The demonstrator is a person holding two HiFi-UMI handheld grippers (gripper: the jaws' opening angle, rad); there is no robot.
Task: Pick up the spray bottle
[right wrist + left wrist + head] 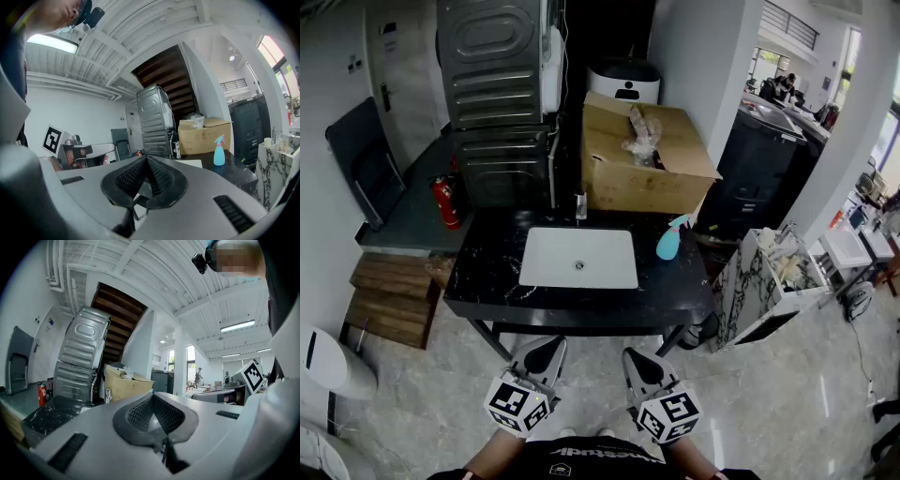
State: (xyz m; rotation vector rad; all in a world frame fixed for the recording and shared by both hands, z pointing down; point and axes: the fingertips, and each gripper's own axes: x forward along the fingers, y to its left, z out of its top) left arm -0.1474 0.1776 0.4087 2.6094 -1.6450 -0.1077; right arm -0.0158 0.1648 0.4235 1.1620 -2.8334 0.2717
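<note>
A light blue spray bottle [672, 237] with a pink trigger stands upright at the right end of the black marble counter [487, 267], to the right of the white sink [553, 246]. The right gripper view shows the spray bottle [219, 151] ahead and to the right. Both grippers hang low in front of the counter, well short of the bottle. My left gripper [546, 349] is shut with nothing in it, and in its own view the left gripper [152, 397] has its pads together. My right gripper [636, 358] is also shut and empty, as the right gripper [147, 159] shows in its own view.
Behind the counter a large open cardboard box [647, 155] stands next to a tall metal appliance [492, 94]. A red fire extinguisher [444, 202] and a wooden pallet [394, 295] are at the left. A marble-patterned cabinet [759, 281] stands just right of the counter.
</note>
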